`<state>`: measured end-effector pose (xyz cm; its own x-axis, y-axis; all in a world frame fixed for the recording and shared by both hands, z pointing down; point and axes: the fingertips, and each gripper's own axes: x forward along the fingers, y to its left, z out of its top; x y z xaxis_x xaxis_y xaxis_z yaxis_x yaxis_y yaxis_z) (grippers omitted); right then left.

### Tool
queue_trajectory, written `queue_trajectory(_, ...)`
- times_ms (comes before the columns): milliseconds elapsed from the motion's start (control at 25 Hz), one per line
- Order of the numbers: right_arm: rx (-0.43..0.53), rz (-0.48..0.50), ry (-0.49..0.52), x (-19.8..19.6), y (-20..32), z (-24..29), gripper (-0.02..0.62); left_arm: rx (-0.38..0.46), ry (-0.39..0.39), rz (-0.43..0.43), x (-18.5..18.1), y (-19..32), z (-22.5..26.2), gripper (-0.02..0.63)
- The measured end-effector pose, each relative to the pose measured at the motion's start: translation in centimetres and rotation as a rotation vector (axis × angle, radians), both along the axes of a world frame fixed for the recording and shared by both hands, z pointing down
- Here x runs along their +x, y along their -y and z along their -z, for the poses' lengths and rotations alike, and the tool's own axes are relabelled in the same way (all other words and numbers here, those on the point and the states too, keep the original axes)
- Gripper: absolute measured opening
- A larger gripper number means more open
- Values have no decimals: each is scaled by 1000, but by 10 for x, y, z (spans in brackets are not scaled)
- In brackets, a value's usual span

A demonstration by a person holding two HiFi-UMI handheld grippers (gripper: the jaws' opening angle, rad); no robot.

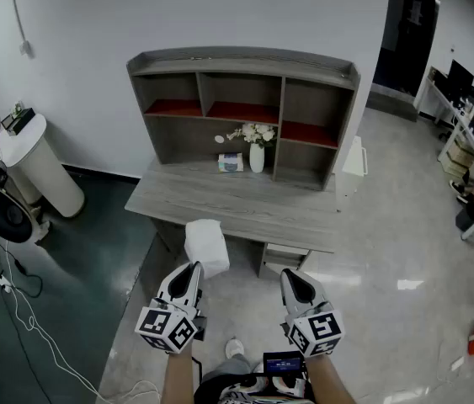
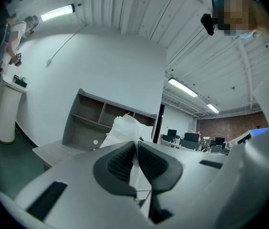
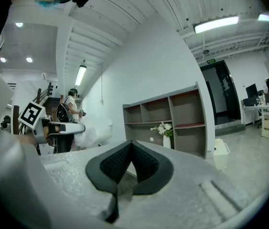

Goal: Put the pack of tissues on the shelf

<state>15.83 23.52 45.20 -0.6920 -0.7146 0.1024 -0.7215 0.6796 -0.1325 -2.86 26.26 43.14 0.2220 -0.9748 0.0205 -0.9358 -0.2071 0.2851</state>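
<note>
White and crinkly, the soft plastic-wrapped pack of tissues (image 1: 205,244) is hanging in the air just in front of the grey wooden desk (image 1: 220,204), well apart from the grey wooden shelf unit with red-lined compartments (image 1: 300,99) that is standing along the desk's back edge. The left gripper (image 1: 194,268) is carrying it. In the left gripper view its ribbed black pads are pinching tight on a thin fold of the wrapper at the pack's near end, while the bulk of the pack is billowing out beyond the tips. The right gripper (image 1: 292,278) is travelling alongside with its jaws pressed together on nothing.

The pack is looking light and squashy rather than fragile, so a firm squeeze is risking little. The glossy film is probably slippery, though, and a hold on a loose fold alone is likely letting the pack sag and swing. A grip across its body would be steadying it better. A white ceramic vase of pale flowers (image 1: 257,156) is occupying the lower middle bay, so the empty compartments are appearing the safer landing spots.
</note>
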Motion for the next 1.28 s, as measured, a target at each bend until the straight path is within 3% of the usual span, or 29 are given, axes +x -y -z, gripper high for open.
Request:
queue_trajectory(280, 14, -5, 3, 9, -13, 3, 2, -2, -3, -1, 8, -12, 6, 14)
queue_trajectory(400, 5, -19, 56, 20, -12, 4, 2, 6, -5, 0, 12, -13, 7, 14)
queue_trajectory(720, 9, -84, 67, 36, 34, 7, 2, 19, -22, -10, 13, 28, 6, 14)
queue_trajectory(960, 1, -123, 77, 16, 106, -7, 2, 36, -24, -49, -7, 107, 2, 14)
queue_trajectory(1280, -12, -214, 59, -66, 269, -10, 3, 23, 27, -158, -81, 287, 4, 14)
